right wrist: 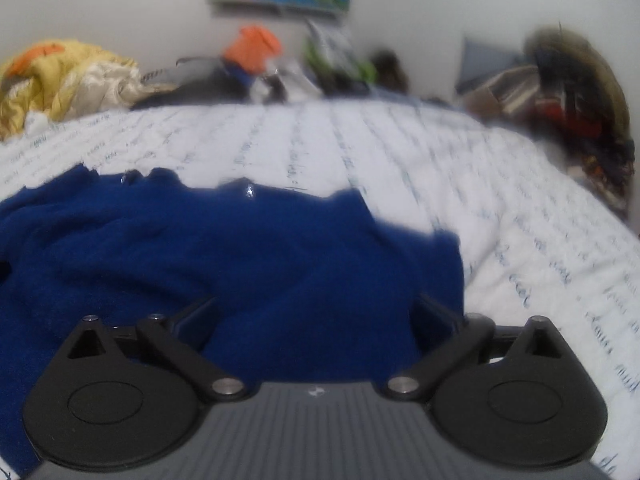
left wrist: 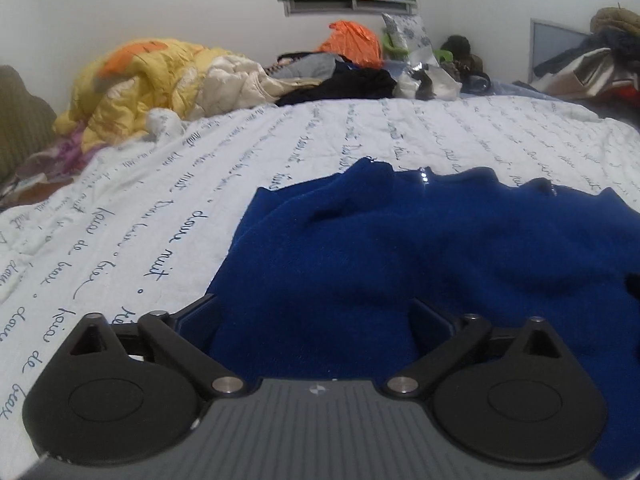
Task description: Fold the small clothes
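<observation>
A dark blue fleece garment (left wrist: 400,240) lies spread on the white bedspread with script writing (left wrist: 160,208). My left gripper (left wrist: 314,312) is open, its fingers wide apart over the garment's near left edge, with cloth between them. In the right wrist view the same blue garment (right wrist: 240,256) fills the left and middle, with small shiny snaps along its far edge. My right gripper (right wrist: 314,312) is open over the garment's near right part, close to its right edge. The fingertips of both grippers are hidden by the cloth.
A yellow and cream quilt (left wrist: 160,84) is heaped at the far left of the bed. Dark clothes (left wrist: 340,84), an orange bag (left wrist: 352,42) and other clutter line the far edge. More piled things (right wrist: 580,92) stand at the right. The bedspread (right wrist: 520,200) stretches right.
</observation>
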`<state>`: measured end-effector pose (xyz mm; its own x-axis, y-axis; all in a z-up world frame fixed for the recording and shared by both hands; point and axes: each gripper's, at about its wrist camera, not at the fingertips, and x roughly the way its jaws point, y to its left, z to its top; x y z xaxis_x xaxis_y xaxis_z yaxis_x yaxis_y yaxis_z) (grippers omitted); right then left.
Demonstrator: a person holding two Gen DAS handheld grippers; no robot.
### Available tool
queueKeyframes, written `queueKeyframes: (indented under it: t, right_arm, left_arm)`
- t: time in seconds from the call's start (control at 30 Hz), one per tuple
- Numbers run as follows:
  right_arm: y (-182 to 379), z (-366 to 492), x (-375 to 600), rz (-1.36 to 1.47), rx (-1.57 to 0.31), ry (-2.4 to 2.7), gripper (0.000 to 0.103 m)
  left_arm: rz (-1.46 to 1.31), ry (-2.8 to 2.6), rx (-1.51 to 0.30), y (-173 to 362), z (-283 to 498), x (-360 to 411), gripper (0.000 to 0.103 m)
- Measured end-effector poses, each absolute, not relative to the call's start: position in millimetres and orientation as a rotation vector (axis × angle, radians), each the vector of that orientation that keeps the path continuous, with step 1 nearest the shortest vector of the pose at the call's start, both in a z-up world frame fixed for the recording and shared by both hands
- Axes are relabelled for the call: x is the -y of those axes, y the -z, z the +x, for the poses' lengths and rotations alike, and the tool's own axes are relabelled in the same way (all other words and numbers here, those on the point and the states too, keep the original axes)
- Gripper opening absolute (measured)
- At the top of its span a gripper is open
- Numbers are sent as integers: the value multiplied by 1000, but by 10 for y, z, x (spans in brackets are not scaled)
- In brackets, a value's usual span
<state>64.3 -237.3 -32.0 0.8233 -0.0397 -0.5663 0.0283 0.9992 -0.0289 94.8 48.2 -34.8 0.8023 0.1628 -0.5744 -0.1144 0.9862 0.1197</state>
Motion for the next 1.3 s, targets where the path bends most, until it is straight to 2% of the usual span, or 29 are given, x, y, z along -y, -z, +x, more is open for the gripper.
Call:
queueKeyframes:
  t: [1.3]
  right_arm:
    - [355, 631, 2452, 77, -623, 31, 103]
  left_arm:
    - [-38, -136, -630, 411, 901, -621, 103]
